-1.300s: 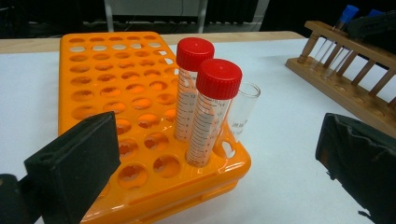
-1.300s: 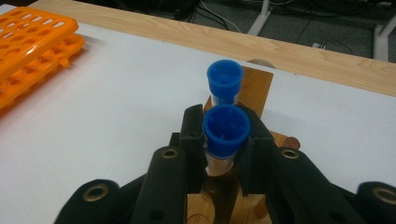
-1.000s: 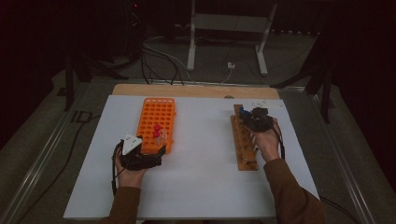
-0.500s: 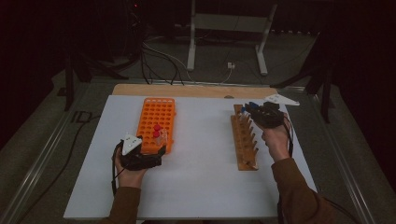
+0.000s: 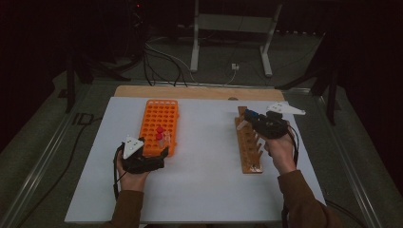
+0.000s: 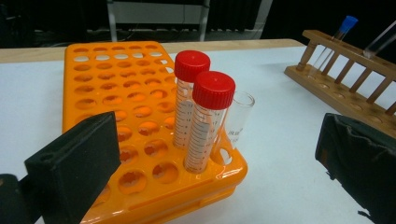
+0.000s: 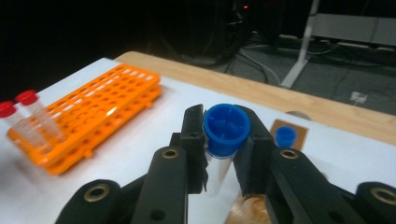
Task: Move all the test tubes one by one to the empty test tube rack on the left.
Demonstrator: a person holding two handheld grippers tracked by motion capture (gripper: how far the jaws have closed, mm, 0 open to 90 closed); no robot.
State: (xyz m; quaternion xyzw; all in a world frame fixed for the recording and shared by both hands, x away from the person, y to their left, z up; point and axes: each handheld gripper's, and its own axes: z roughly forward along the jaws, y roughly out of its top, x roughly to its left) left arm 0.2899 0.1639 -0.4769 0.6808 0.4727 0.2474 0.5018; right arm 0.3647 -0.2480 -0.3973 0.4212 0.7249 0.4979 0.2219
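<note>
My right gripper (image 7: 224,140) is shut on a blue-capped tube (image 7: 226,123) and holds it above the far end of the wooden rack (image 5: 247,147). In the high view that gripper (image 5: 254,118) hangs over the rack with the tube (image 5: 249,114) at its tip. A second blue-capped tube (image 7: 285,136) stands in the rack. My left gripper (image 6: 215,172) is open, its jaws wide apart at the near end of the orange rack (image 6: 121,93). That rack holds two red-capped tubes (image 6: 212,121) and an uncapped clear tube (image 6: 239,116).
The white table top (image 5: 209,190) carries both racks, with bare room between them. A strip of wooden board (image 5: 190,92) runs along its far edge. Cables and a metal stand (image 5: 228,28) lie on the dark floor beyond.
My right gripper has risen from the wooden rack with the blue-capped tube in it and shifted a little to the far right. The left gripper has stayed put.
</note>
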